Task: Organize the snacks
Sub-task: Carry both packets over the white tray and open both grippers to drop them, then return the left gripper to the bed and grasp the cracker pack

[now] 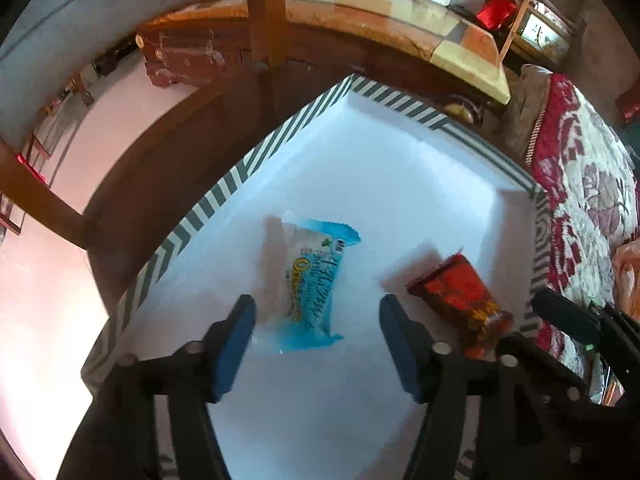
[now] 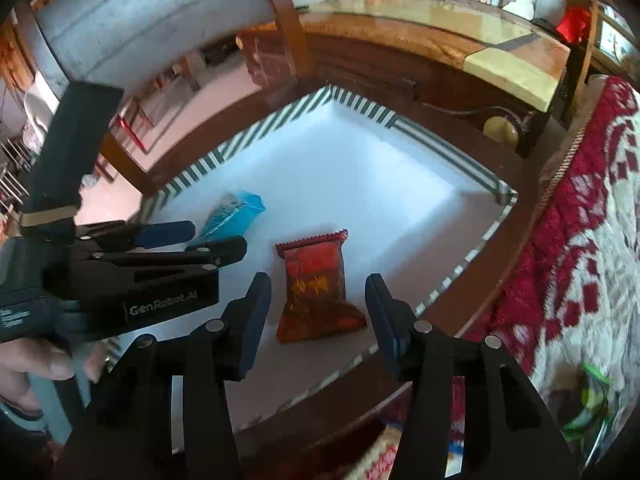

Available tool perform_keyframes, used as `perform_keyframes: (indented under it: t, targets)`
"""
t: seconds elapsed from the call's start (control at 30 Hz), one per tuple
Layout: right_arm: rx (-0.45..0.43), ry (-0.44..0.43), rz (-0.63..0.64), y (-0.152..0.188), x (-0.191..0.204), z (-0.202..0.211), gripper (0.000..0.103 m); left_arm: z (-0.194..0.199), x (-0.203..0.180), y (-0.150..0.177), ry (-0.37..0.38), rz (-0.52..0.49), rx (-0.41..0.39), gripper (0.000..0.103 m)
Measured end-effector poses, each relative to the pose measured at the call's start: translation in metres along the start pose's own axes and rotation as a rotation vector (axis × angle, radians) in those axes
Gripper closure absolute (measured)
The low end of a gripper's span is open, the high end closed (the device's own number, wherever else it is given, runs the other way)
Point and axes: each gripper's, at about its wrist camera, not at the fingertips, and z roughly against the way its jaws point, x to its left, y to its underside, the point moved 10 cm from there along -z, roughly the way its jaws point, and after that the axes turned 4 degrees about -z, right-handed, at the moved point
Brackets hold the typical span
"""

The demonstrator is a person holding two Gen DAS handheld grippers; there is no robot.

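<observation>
A shallow white box with a striped rim holds two snack packets. The blue and white packet lies flat on the box floor, and my left gripper hovers over its near end, open, with both pads clear of it. To its right lies the red packet. My right gripper stands open around that packet's lower half, pads apart from the wrapper. In the right wrist view the left gripper partly hides the blue packet.
The box sits on a dark wooden table. A red and white floral blanket lies along the right. A wooden counter with photos runs behind. A hand holds the left gripper's handle. More wrappers show below the table edge.
</observation>
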Motion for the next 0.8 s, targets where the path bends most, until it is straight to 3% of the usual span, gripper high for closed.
perform_keyframes:
  t: [0.3, 0.8]
  targets:
    - [-0.074, 0.047, -0.049, 0.034, -0.025, 0.054, 0.054, 0.034, -0.045, 0.024, 0.056, -0.057, -0.046, 0.022]
    - [-0.108, 0.151, -0.224, 0.112, -0.109, 0.125, 0.054, 0.058, -0.130, 0.070, 0.154, -0.161, -0.023, 0.021]
